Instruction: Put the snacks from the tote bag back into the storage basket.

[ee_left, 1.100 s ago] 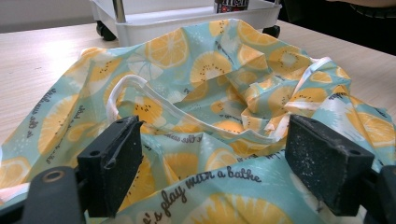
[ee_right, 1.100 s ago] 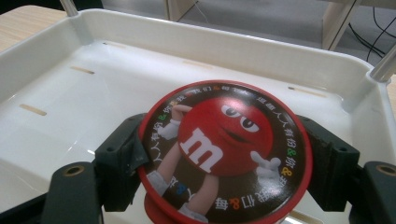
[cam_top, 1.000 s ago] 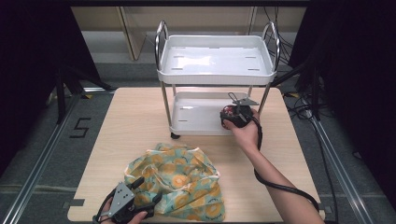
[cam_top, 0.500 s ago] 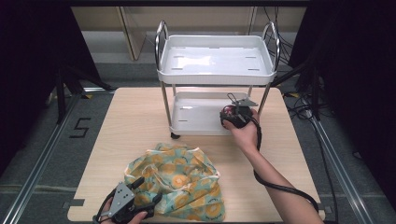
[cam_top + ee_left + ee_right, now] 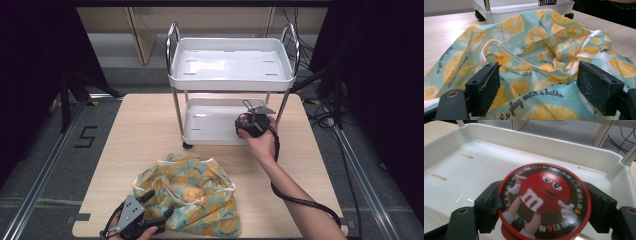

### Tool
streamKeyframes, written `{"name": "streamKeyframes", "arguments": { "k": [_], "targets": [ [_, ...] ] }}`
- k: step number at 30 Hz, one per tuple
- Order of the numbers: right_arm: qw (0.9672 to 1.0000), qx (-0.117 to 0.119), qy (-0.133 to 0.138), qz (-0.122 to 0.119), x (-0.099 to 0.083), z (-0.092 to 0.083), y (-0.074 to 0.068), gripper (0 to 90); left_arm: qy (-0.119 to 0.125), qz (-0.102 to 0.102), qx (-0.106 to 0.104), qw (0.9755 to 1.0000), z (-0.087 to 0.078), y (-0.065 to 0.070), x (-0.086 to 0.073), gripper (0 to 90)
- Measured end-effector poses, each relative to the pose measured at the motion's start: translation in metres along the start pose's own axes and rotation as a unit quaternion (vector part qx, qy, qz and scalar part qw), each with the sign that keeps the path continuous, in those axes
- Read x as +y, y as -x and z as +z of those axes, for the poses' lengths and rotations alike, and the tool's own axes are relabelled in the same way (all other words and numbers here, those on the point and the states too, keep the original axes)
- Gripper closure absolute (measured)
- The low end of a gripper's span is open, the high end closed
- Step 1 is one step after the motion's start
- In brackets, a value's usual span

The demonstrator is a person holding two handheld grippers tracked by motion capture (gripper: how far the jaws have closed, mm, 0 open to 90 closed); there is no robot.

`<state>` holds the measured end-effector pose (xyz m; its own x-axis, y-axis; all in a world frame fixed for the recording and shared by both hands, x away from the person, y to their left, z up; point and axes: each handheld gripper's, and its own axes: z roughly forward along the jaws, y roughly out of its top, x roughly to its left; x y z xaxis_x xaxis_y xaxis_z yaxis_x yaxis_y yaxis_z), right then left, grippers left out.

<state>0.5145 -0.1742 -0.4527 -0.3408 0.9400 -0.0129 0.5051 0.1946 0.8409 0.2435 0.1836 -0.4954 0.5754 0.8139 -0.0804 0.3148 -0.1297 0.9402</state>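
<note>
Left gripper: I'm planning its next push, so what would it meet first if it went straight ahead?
Probably the fruit-print cloth bunched between its open jaws; the white cart stands beyond.

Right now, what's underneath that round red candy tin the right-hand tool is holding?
The white lower tray of the cart lies beneath the red candy tin, which the right gripper clamps by its sides. The tin's wide lid hides its base, so contact with the tray cannot be seen.
</note>
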Motion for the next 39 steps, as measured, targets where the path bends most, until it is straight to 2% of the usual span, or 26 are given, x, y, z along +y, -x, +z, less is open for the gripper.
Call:
{"name": "streamKeyframes", "arguments": {
  "k": [3, 4, 5, 6, 7, 8, 9, 11, 12, 14, 16, 17, 18, 19, 20, 21, 22, 23, 25, 27, 28, 30, 31, 32, 37, 39],
  "targets": [
    [0.9999, 0.012, 0.005, 0.005, -0.001, -0.001, -0.002, 23.9, -0.001, 0.001, 0.000, 1.0000, 0.000, 0.000, 0.000, 18.7],
    [0.9999, 0.010, 0.004, 0.005, -0.001, -0.001, -0.002, 23.0, -0.007, 0.008, 0.000, 0.9999, -0.001, -0.001, 0.000, 18.7],
    [0.9999, 0.011, 0.005, 0.002, -0.001, -0.001, -0.002, 22.1, -0.003, 0.004, -0.001, 1.0000, 0.000, -0.001, 0.000, 18.6],
    [0.9997, 0.014, 0.008, -0.017, -0.002, -0.001, 0.000, 21.4, -0.004, 0.005, -0.002, 1.0000, 0.000, -0.001, 0.000, 18.6],
    [0.9996, 0.002, 0.002, -0.027, -0.002, 0.000, -0.001, 20.3, -0.004, 0.005, -0.002, 1.0000, 0.000, -0.001, 0.000, 18.6],
    [0.9996, 0.010, 0.000, -0.028, -0.002, -0.001, -0.001, 18.8, -0.005, 0.006, -0.002, 1.0000, 0.000, -0.001, 0.000, 18.6],
    [0.9995, 0.004, 0.003, -0.031, -0.003, 0.001, -0.002, 17.3, -0.005, 0.006, -0.002, 1.0000, 0.000, -0.001, 0.000, 18.6],
    [0.9993, 0.007, 0.011, -0.036, -0.001, -0.002, -0.004, 15.8, -0.004, 0.004, -0.002, 1.0000, 0.001, -0.001, 0.000, 18.6],
    [0.9994, 0.001, 0.019, -0.030, 0.000, -0.002, -0.007, 15.6, -0.004, 0.004, -0.002, 1.0000, 0.001, -0.001, 0.000, 18.5],
    [0.9995, 0.010, 0.015, -0.024, 0.002, -0.005, -0.007, 15.5, -0.004, 0.004, -0.002, 1.0000, 0.001, -0.001, 0.000, 18.5],
    [0.9989, 0.002, 0.026, -0.038, 0.004, -0.005, -0.007, 15.4, -0.004, 0.005, -0.002, 1.0000, 0.000, -0.001, 0.000, 18.6],
    [0.9992, -0.004, 0.021, -0.033, 0.004, -0.006, -0.009, 15.4, -0.004, 0.004, -0.002, 1.0000, 0.000, -0.001, 0.000, 18.6],
    [0.9994, 0.009, 0.023, -0.026, 0.005, -0.007, -0.009, 15.4, -0.004, 0.006, -0.003, 1.0000, 0.000, -0.001, 0.000, 18.6],
    [0.9992, 0.007, 0.024, -0.030, 0.005, -0.008, -0.009, 15.5, -0.005, 0.005, -0.001, 1.0000, 0.000, -0.001, 0.000, 18.6],
    [0.9991, -0.005, 0.021, -0.035, 0.005, -0.007, -0.010, 15.5, -0.005, 0.005, -0.002, 1.0000, 0.000, -0.001, 0.000, 18.6],
    [0.9994, 0.005, 0.022, -0.028, 0.005, -0.009, -0.010, 15.5, -0.006, 0.005, -0.001, 1.0000, 0.000, -0.001, 0.000, 18.6],
    [0.9991, 0.003, 0.021, -0.037, 0.005, -0.010, -0.009, 15.5, -0.005, 0.006, -0.002, 1.0000, 0.000, -0.001, 0.000, 18.6],
    [0.9993, 0.009, 0.018, -0.030, 0.005, -0.011, -0.010, 15.5, -0.004, 0.005, -0.002, 1.0000, 0.000, -0.001, 0.000, 18.5],
    [0.9991, 0.003, 0.021, -0.035, 0.005, -0.013, -0.010, 15.7, -0.005, 0.005, -0.002, 1.0000, 0.000, -0.001, 0.000, 18.5],
    [0.9993, 0.001, 0.026, -0.028, 0.006, -0.016, -0.013, 15.7, -0.005, 0.005, -0.001, 1.0000, 0.000, -0.001, 0.000, 18.6],
    [0.9988, 0.001, 0.027, -0.041, 0.006, -0.017, -0.011, 15.7, -0.005, 0.006, -0.002, 1.0000, 0.000, -0.001, 0.000, 18.5],
    [0.9987, 0.007, 0.032, -0.039, 0.007, -0.022, -0.011, 15.8, -0.005, 0.005, -0.001, 1.0000, 0.000, 0.000, 0.000, 18.6],
    [0.9991, 0.014, 0.026, -0.032, 0.007, -0.025, -0.011, 15.9, -0.006, 0.006, -0.001, 1.0000, 0.000, 0.000, 0.000, 18.6],
    [0.9988, 0.006, 0.031, -0.037, 0.007, -0.026, -0.011, 16.1, -0.005, 0.005, 0.000, 1.0000, 0.000, 0.000, 0.000, 18.6],
    [0.9982, 0.021, 0.041, -0.039, 0.007, -0.037, -0.010, 18.0, -0.007, 0.005, 0.004, 1.0000, -0.001, 0.000, 0.000, 18.6],
    [0.9986, 0.025, 0.030, -0.035, 0.007, -0.041, -0.010, 19.3, -0.006, 0.005, 0.004, 1.0000, -0.001, 0.000, 0.000, 18.6]
  ]
}}
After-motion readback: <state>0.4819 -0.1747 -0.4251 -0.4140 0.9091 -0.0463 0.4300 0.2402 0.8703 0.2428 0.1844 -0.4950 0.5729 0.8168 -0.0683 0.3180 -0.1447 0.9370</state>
